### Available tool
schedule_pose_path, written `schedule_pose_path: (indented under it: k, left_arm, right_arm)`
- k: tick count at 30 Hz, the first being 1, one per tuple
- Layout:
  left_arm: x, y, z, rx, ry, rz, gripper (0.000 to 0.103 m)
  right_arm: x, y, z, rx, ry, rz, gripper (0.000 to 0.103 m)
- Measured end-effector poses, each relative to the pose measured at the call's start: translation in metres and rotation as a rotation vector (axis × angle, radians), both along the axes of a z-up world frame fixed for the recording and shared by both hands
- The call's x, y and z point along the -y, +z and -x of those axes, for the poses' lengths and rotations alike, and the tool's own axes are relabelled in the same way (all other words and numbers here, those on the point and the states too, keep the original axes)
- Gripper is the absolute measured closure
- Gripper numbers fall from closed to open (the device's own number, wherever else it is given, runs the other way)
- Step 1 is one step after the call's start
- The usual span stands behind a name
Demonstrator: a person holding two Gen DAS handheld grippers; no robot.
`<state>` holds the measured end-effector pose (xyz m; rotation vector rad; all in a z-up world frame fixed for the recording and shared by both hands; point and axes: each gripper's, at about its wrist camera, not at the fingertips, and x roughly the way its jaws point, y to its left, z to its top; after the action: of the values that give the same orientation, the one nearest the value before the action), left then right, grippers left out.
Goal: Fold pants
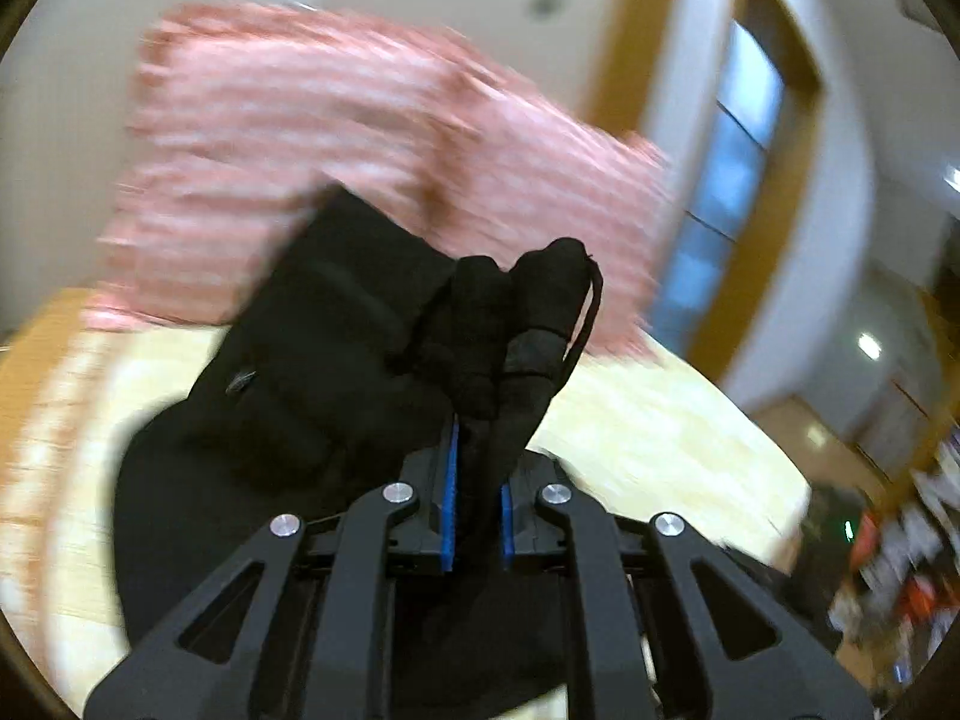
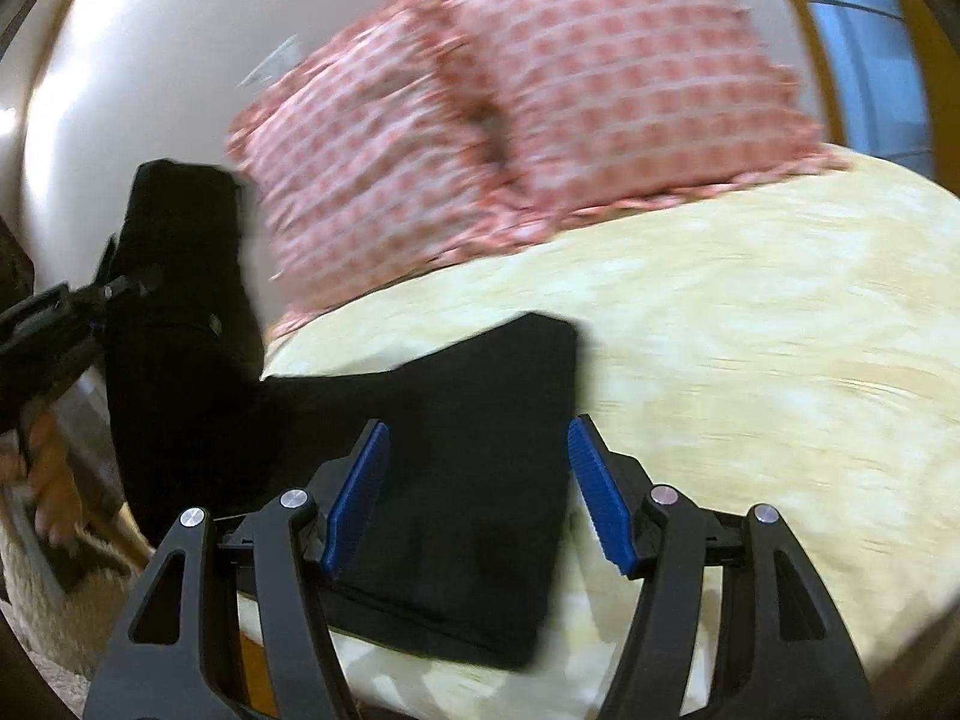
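**Black pants lifted at 1 end, the other end flat on the bed**

In my left hand-held gripper (image 1: 478, 498) the 2 blue pads (image 1: 450, 498) are pinched nearly together on a bunched fold of the black pants (image 1: 336, 360). The cloth rises out of the jaws in 2 dark rolls, with a thin drawstring (image 1: 591, 306) looping down their right side. The rest of that end hangs to the left of the jaws as a broad dark panel, raised off the bed (image 1: 648, 438).

My right hand-held gripper (image 2: 477, 498) stands with its jaws wide apart, and its blue pads (image 2: 357, 498) press on nothing. Between and beneath them lies the other part of the pants (image 2: 468, 450), spread flat on the yellow bed cover (image 2: 750, 330), with a hemmed edge toward me. From there the cloth climbs to the left, where it is drawn up into a standing black column gripped by the left hand-held gripper (image 2: 111, 291), seen at the frame's left edge. Below it my fingers (image 2: 51, 480) curl around the handle.

Farther back, 2 pillows (image 2: 540, 102) in a pink and white check lean together at the head of the bed against a pale wall (image 2: 150, 60). At the far right a window (image 1: 726, 180) sits in a yellow-brown frame. Much of both views is blurred.
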<state>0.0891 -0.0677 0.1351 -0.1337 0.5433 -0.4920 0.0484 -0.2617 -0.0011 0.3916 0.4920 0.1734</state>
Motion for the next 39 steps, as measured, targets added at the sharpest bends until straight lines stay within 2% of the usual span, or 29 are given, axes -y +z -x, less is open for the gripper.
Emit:
schedule_pose_path:
  k: [2,5,7,10,12,16,18,20,23,24,26,27,28,30,32,33,35,37,39]
  left_arm:
    - [0.044,-0.034,-0.001,-0.073,-0.108,-0.047,0.093]
    - [0.084,-0.090,0.000,-0.203,-0.205,-0.149,0.093]
    - [0.085,-0.094,0.005,-0.188,-0.202,-0.167,0.093]
    - [0.070,-0.077,0.009,-0.155,-0.189,-0.125,0.093]
    - [0.072,-0.077,0.013,-0.145,-0.197,-0.149,0.093]
    - [0.075,-0.100,0.038,-0.157,-0.255,-0.231,0.093]
    - [0.074,-0.102,0.041,-0.147,-0.241,-0.218,0.093]
    - [0.075,-0.106,0.032,-0.184,-0.231,-0.181,0.091]
    - [0.073,-0.101,0.037,-0.163,-0.258,-0.190,0.085]
    - [0.067,-0.095,0.040,-0.158,-0.289,-0.174,0.077]
    - [0.047,-0.083,0.046,-0.141,-0.305,-0.118,0.053]
    - [0.036,-0.078,0.050,-0.115,-0.289,-0.089,0.030]
    - [0.013,-0.068,0.052,-0.062,-0.205,-0.059,0.020]
    - [-0.015,-0.062,0.047,-0.034,-0.111,-0.026,0.019]
    - [-0.045,-0.067,0.030,-0.074,0.026,-0.010,0.019]
    - [-0.054,-0.072,0.022,-0.097,0.075,-0.019,0.019]
    - [-0.064,-0.090,0.006,-0.164,0.155,-0.094,0.019]
    - [-0.067,-0.110,-0.008,-0.260,0.167,-0.144,0.023]
    - [-0.063,-0.114,-0.006,-0.244,0.161,-0.174,0.021]
  right_arm:
    - [0.019,-0.007,0.006,-0.021,-0.059,-0.007,0.039]
    - [0.038,-0.015,0.011,-0.043,-0.111,-0.021,0.039]
    - [0.047,-0.016,0.015,-0.043,-0.136,-0.023,0.039]
    - [0.054,-0.013,0.017,-0.029,-0.153,-0.029,0.039]
    - [0.055,-0.008,0.016,-0.013,-0.154,-0.035,0.039]
    - [0.050,0.005,0.011,0.019,-0.125,-0.043,0.039]
    - [0.043,0.010,0.008,0.025,-0.100,-0.032,0.039]
    - [0.031,0.015,-0.002,0.029,-0.062,-0.019,0.039]
    - [0.012,0.024,-0.009,0.054,0.002,-0.021,0.039]
    - [0.005,0.027,-0.009,0.073,0.033,-0.010,0.039]
    - [-0.013,0.032,-0.007,0.109,0.095,0.028,0.039]
    - [-0.020,0.033,-0.008,0.120,0.128,0.042,0.039]
    - [-0.026,0.033,-0.008,0.125,0.152,0.050,0.039]
    - [-0.041,0.028,-0.012,0.112,0.204,0.064,0.039]
    - [-0.050,0.020,-0.019,0.072,0.237,0.078,0.039]
    - [-0.052,0.016,-0.021,0.051,0.244,0.083,0.039]
    - [-0.057,0.001,-0.031,-0.041,0.252,0.096,0.039]
    - [-0.058,-0.017,-0.040,-0.152,0.267,0.112,0.038]
    - [-0.054,-0.012,-0.038,-0.158,0.278,0.103,0.038]
